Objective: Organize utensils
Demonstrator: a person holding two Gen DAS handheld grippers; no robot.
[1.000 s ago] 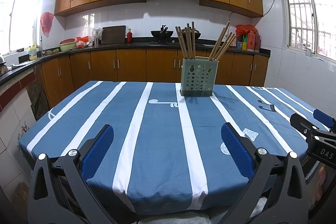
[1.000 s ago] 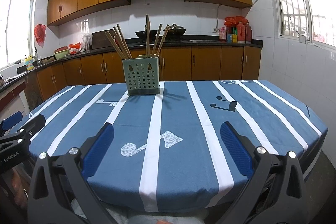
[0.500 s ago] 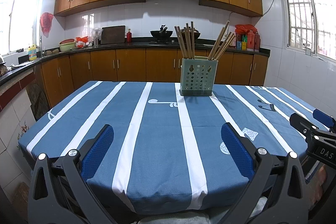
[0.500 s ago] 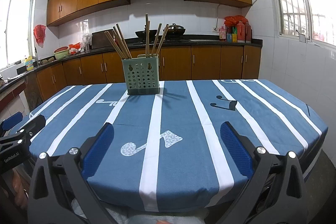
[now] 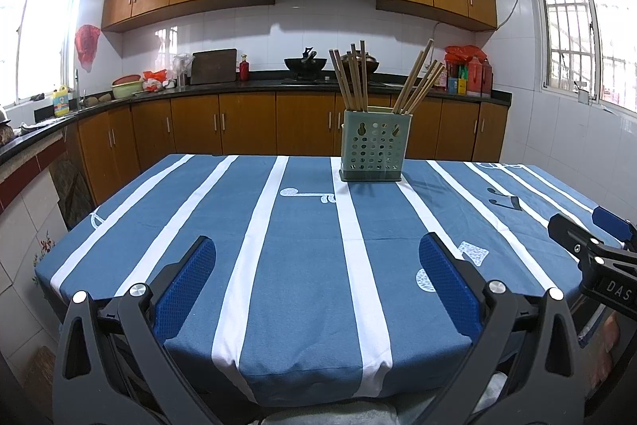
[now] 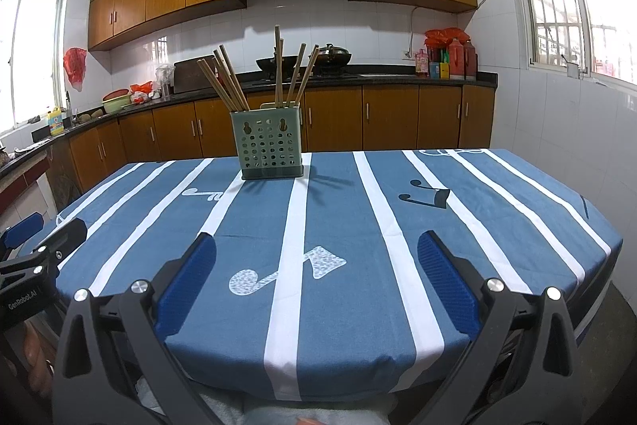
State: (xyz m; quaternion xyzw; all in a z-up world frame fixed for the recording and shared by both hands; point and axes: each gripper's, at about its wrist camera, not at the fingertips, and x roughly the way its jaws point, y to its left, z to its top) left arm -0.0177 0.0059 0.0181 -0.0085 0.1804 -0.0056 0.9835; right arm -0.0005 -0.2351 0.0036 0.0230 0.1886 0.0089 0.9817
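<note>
A green perforated utensil holder (image 5: 372, 146) stands upright at the far side of the table, with several wooden chopsticks (image 5: 354, 76) standing in it. It also shows in the right wrist view (image 6: 270, 143) with its chopsticks (image 6: 229, 82). My left gripper (image 5: 316, 257) is open and empty above the table's near edge. My right gripper (image 6: 315, 251) is open and empty, also at the near edge. Each gripper shows at the side of the other's view: the right one (image 5: 589, 237) and the left one (image 6: 40, 237).
The table carries a blue cloth with white stripes (image 5: 302, 249), also in the right wrist view (image 6: 358, 226). Wooden kitchen cabinets and a dark counter (image 5: 223, 88) with a wok, bottles and bowls run along the back wall. White tiled walls with windows flank both sides.
</note>
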